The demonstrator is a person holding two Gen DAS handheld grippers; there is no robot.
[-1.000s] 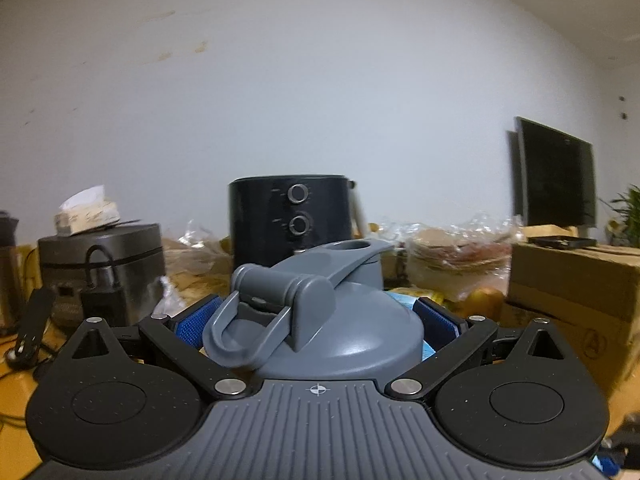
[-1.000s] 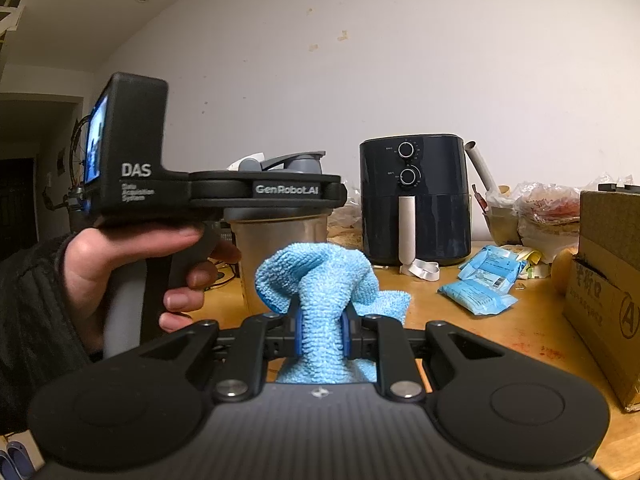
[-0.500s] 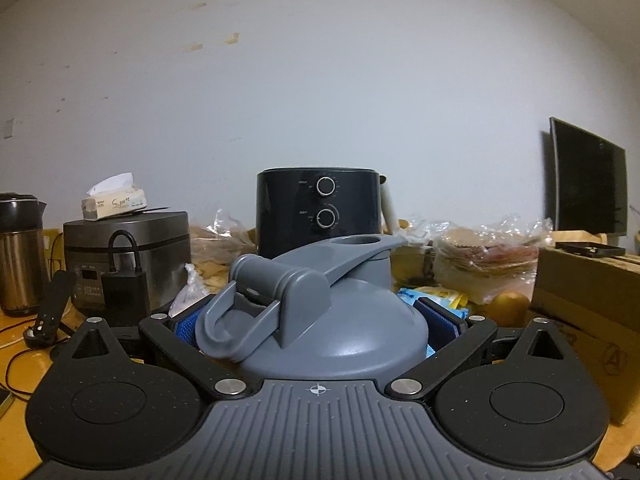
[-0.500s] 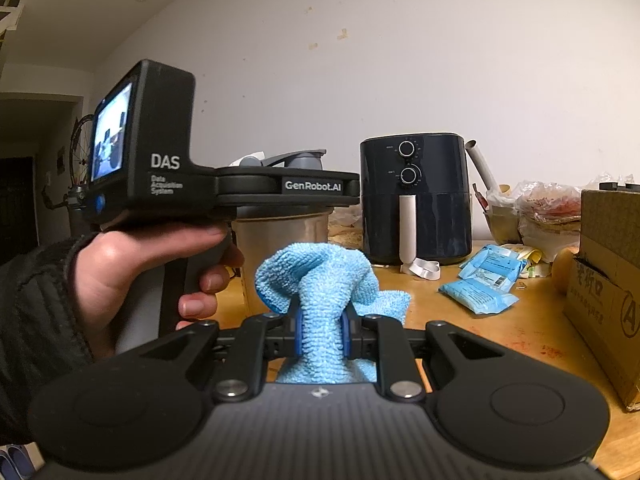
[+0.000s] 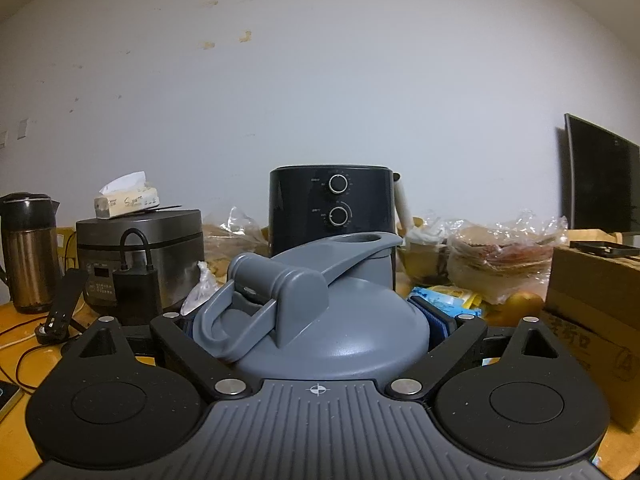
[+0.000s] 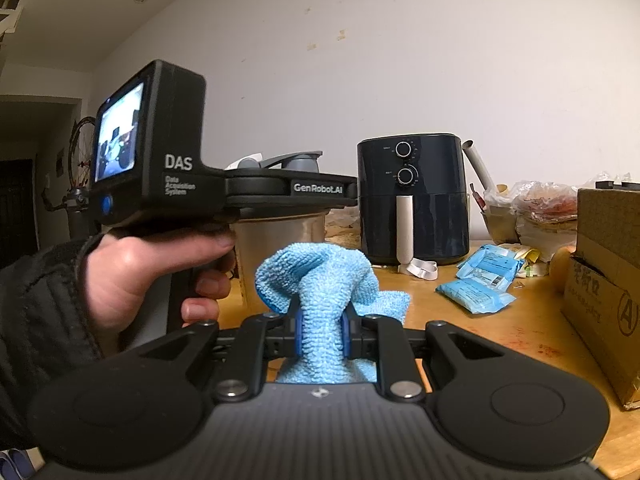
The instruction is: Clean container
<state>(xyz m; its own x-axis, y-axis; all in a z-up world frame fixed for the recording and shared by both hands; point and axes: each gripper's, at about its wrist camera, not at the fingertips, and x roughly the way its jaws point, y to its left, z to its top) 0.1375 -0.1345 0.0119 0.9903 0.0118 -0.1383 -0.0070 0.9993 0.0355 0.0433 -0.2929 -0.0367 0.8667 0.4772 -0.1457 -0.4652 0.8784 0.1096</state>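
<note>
The left tool (image 5: 316,320) is clamped on the container (image 6: 280,248), a translucent shaker bottle, its pads pressed against both sides just under the grey lid (image 5: 320,320). The lid is on, with its flip cap and carry loop facing the camera. In the right wrist view the bottle stands in front of the black air fryer (image 6: 412,200) and to its left, with a hand (image 6: 140,280) gripping the left tool's handle; whether the bottle's base rests on the desk (image 6: 500,336) or hangs just above it is hidden. The right tool (image 6: 320,332) is closed tight on a bunched blue microfibre cloth (image 6: 320,280), held near the bottle's right side, closer to the camera than the fryer; I cannot tell whether cloth and bottle touch. As I read it, the set-up is done, bottle steadied and cloth in grip, while the wiping itself looks barely begun: the wall seems cloudy, and with the lid closed the inside remains untouched.
</note>
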